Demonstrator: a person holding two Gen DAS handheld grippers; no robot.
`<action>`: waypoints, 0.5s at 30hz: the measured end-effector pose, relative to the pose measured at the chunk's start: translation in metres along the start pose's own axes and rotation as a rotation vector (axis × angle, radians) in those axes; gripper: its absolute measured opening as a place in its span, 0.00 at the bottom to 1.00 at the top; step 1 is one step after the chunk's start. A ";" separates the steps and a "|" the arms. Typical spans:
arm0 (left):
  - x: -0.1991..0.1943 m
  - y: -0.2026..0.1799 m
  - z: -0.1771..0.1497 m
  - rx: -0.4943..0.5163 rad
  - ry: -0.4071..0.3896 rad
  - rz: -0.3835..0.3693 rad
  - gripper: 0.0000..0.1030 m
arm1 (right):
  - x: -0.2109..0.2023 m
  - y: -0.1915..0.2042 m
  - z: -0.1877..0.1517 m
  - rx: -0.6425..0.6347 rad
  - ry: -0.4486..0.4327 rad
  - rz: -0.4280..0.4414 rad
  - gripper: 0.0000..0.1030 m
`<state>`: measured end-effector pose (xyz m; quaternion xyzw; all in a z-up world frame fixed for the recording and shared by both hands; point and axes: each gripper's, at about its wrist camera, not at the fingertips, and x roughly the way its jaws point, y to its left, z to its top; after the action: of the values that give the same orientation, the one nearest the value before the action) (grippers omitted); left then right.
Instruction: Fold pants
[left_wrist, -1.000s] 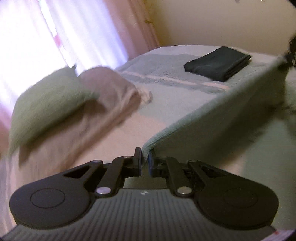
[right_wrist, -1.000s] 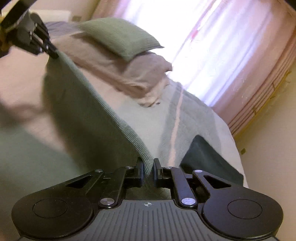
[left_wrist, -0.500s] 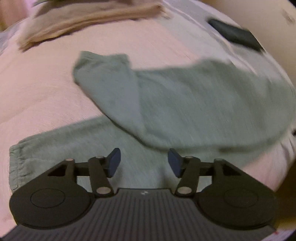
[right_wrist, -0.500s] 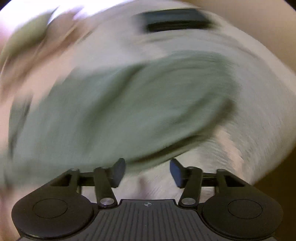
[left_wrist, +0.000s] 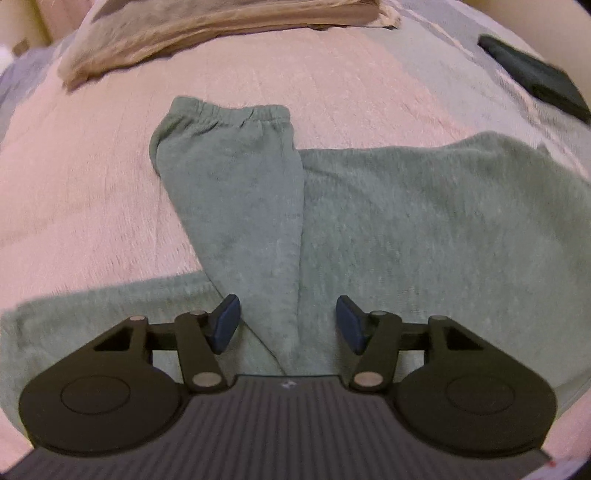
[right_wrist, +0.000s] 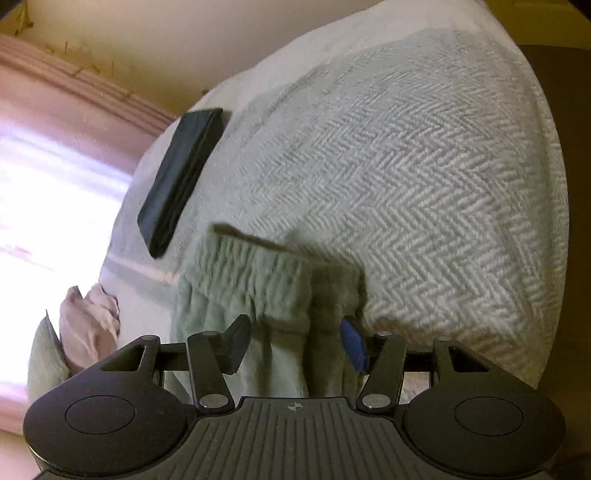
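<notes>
Green sweatpants (left_wrist: 406, 229) lie flat on the bed. One leg (left_wrist: 236, 184) is folded up across the rest, its elastic cuff (left_wrist: 229, 112) pointing away from me; the other leg runs off to the lower left. My left gripper (left_wrist: 286, 325) hovers open just above the folded leg, holding nothing. In the right wrist view the ribbed waistband end (right_wrist: 258, 284) of the pants lies between the spread fingers of my right gripper (right_wrist: 295, 345), which is open and grips nothing.
A folded dark garment (left_wrist: 535, 79) (right_wrist: 181, 177) lies further along the bed. Beige bedding and a pillow (left_wrist: 207, 29) sit at the head. The herringbone blanket (right_wrist: 424, 166) drops off at the bed's edge. A bright curtained window (right_wrist: 44, 177) is at the left.
A second ago both grippers were shut on the pants' edge, holding it stretched in the air. Both have let go and opened, and the pants now lie on the bed.
</notes>
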<state>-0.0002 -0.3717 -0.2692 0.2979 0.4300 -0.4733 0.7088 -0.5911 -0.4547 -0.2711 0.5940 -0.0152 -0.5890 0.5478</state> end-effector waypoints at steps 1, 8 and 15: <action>-0.001 0.002 -0.001 -0.020 -0.007 -0.007 0.52 | -0.006 0.001 0.002 -0.017 -0.014 0.011 0.49; -0.011 0.000 -0.001 -0.002 -0.095 0.005 0.02 | 0.014 0.017 0.007 -0.169 -0.006 -0.027 0.10; -0.086 0.045 -0.053 -0.151 -0.183 0.065 0.06 | -0.002 0.005 0.009 -0.196 -0.001 -0.056 0.10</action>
<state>0.0084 -0.2756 -0.2158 0.2132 0.3880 -0.4416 0.7804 -0.5949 -0.4613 -0.2639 0.5376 0.0591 -0.6030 0.5865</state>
